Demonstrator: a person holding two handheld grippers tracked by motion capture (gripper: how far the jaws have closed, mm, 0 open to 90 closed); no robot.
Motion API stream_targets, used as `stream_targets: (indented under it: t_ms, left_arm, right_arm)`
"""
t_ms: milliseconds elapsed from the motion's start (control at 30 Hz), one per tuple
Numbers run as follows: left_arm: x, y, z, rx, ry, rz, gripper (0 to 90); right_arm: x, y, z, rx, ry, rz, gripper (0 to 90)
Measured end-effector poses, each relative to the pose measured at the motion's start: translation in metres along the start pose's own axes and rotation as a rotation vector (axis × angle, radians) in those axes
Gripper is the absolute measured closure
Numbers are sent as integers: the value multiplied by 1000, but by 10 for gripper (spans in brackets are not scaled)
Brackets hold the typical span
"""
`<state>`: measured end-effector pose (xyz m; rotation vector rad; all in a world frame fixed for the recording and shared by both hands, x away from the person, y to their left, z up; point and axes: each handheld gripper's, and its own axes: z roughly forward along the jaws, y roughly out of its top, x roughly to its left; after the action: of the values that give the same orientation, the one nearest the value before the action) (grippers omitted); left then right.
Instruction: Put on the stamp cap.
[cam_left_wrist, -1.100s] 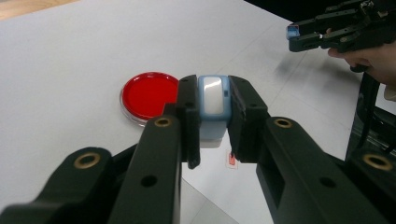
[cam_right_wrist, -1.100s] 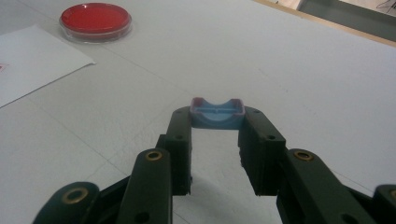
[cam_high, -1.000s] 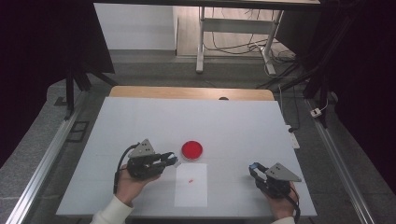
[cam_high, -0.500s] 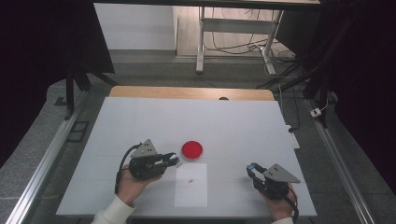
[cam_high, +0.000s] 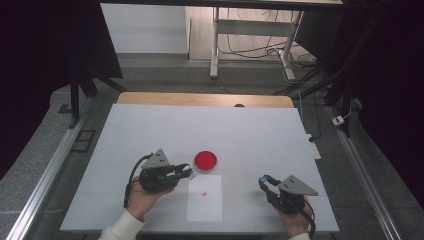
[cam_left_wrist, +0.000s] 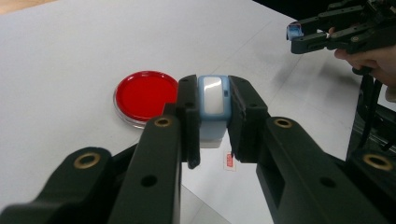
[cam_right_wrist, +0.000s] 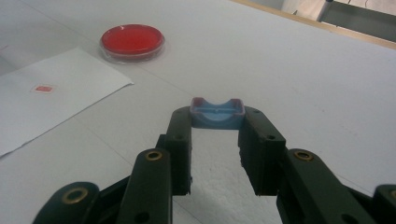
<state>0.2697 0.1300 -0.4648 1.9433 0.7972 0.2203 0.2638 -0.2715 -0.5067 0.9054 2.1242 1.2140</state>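
While the person's hands are resting low at the near edge of the white table (cam_high: 150, 130), the left gripper (cam_high: 184, 171) is pinching a small pale-blue plastic stamp body with a white face (cam_left_wrist: 213, 105), its black jaws pressing against both sides of it. That stamp body is hovering just left of the round red ink pad in its clear shallow dish (cam_high: 205, 160), near it but not touching, and just beyond the far left corner of the white sheet of paper (cam_high: 205, 206) lying flat on the table between the two hands. A tiny red printed mark (cam_high: 204, 193) is sitting on the sheet's far half. Well apart on the right, the right gripper (cam_high: 263, 180) is clamping a small blue plastic cap with a scooped top edge (cam_right_wrist: 217, 112) at the very tips of its jaws, holding it just above the bare tabletop. The left gripper is pointing right, toward the dish, and the right gripper is pointing left and slightly away.
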Motion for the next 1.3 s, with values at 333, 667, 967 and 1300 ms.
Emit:
stream_targets:
  t_ms: [333, 667, 967, 1300]
  left_arm:
    - [-1, 1, 1, -3, -6, -4, 756]
    - [-2, 2, 2, -5, -10, -6, 756]
    - [-2, 2, 2, -7, -9, -4, 756]
    - [-3, 2, 3, -6, -10, -3, 756]
  right_arm:
    - [9, 4, 8, -7, 34, -8, 650]
    - [23, 9, 20, -2, 62, -23, 650]
    - [34, 11, 27, 1, 80, -44, 650]
    - [45, 13, 34, 5, 100, -66, 650]
